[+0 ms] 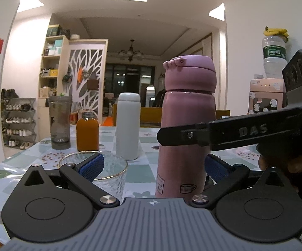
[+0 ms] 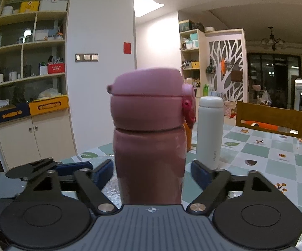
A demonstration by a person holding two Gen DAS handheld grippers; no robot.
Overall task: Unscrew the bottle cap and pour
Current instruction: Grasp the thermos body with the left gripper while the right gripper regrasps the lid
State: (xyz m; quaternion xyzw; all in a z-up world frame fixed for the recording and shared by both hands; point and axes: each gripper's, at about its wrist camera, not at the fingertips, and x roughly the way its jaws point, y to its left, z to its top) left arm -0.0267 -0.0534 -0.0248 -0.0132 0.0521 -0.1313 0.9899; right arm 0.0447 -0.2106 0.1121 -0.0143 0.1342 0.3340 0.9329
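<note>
Place: it was a home, a dining and living room.
Shoes: a shoe rack (image 1: 18,123) stood by the wall.
Shelves: a bookshelf (image 2: 28,62) held boxes and cups.
Light: a chandelier (image 1: 131,53) hung.
Counter: a counter (image 2: 276,156) wore a flowery checked cloth.

Raised letters "DAS" are showing on the black arm of the right claw (image 1: 253,128) crossing the left wrist view. A green label (image 1: 274,52) on the water jug (image 1: 275,56) is carrying white lettering, too small to make out. Small print on the white flask (image 2: 214,155) and pink bottle (image 1: 161,185) isn't legible.
</note>
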